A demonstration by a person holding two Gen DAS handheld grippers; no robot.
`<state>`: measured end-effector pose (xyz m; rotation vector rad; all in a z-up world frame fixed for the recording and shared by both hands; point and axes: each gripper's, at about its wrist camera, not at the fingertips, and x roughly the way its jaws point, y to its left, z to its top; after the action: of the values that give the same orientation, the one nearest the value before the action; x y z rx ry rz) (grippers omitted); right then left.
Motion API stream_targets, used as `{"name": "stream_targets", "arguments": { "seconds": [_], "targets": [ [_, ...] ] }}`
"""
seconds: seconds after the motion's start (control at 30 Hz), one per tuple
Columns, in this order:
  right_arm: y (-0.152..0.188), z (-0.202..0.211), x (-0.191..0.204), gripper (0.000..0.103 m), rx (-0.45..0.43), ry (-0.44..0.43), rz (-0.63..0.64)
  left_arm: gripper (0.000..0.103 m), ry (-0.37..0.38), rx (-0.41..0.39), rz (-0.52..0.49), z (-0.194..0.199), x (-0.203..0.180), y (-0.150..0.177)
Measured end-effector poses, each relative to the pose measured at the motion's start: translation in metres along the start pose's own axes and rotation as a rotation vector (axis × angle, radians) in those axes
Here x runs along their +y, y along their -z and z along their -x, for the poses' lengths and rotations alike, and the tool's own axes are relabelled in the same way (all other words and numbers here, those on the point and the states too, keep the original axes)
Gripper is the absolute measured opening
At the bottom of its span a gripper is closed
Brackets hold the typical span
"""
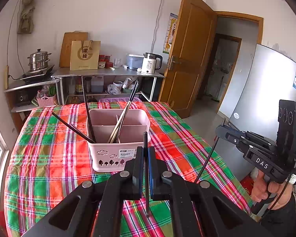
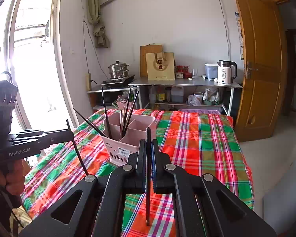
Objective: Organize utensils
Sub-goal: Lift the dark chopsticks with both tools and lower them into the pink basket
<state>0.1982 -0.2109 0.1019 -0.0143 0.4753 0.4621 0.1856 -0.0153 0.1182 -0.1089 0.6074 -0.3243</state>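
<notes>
A pink divided basket [image 1: 116, 154] [image 2: 126, 144] stands on the plaid tablecloth [image 1: 49, 158] [image 2: 197, 144] and holds several dark and pale chopsticks leaning out of it. My left gripper [image 1: 146, 150] [image 2: 71, 133] is shut on a dark chopstick [image 1: 145, 138] [image 2: 79, 156], held upright just in front of the basket. My right gripper [image 2: 148, 142] [image 1: 220, 128] is shut on a second dark chopstick [image 2: 148, 134] [image 1: 207, 158], to the right of the basket above the table's edge. A hand holds each gripper's handle.
Behind the table a steel shelf unit [image 1: 108, 73] carries a kettle [image 1: 151, 63], a steamer pot [image 1: 38, 59] and a paper bag. An open wooden door [image 1: 189, 55] and a grey fridge [image 1: 266, 83] stand to the right. A bright window [image 2: 33, 59] is on the left.
</notes>
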Motion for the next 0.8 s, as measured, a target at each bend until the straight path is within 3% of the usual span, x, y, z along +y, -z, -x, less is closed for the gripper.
{"name": "stream_targets", "arguments": {
  "seconds": [0.37, 0.8],
  "targets": [
    [-0.016, 0.01, 0.013, 0.004, -0.04, -0.015, 0.009, 0.004, 0.015, -0.015, 0.004, 0.022, 0.007, -0.011],
    [-0.055, -0.002, 0.042, 0.004, -0.091, -0.069, 0.026, 0.004, -0.042, -0.064, -0.016, 0.042, 0.028, -0.067]
  ]
}}
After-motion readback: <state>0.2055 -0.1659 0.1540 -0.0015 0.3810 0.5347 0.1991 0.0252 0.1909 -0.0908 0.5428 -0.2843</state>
